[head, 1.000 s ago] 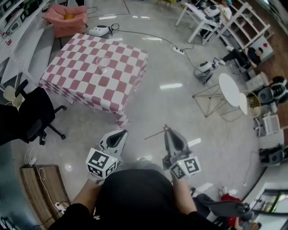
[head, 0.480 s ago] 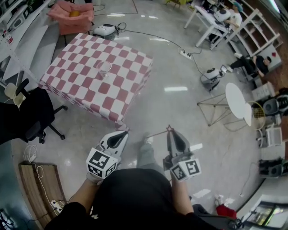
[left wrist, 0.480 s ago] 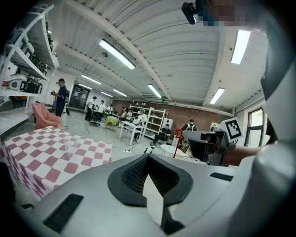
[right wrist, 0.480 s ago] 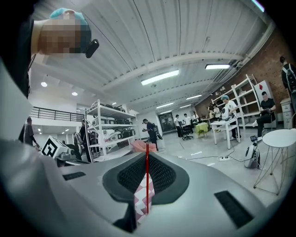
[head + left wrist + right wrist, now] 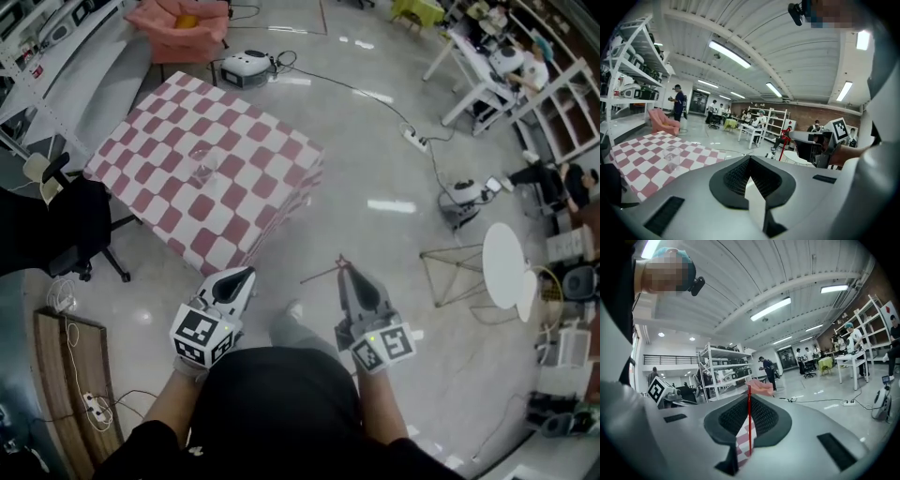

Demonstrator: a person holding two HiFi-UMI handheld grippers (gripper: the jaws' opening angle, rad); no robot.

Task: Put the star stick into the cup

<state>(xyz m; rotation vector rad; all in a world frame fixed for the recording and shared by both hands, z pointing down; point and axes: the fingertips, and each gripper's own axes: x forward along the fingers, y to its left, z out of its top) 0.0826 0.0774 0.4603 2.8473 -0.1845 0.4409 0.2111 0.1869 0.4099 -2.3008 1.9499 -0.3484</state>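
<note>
Currently in the transport step. Right gripper point(image 5: 346, 272) fingers clenched on star stick point(image 5: 323, 273). Left gripper point(image 5: 246, 275) fingers closed, empty. Clear cup point(image 5: 203, 161) on checkered counter point(image 5: 267, 183), well ahead-left of fingers. Next, likely: approach, aim stick over rim.

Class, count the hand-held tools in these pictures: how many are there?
2. The left tool is at lower left of the head view, nothing in it; the right tool beside it grips the star stick. None looks hidden.
</note>
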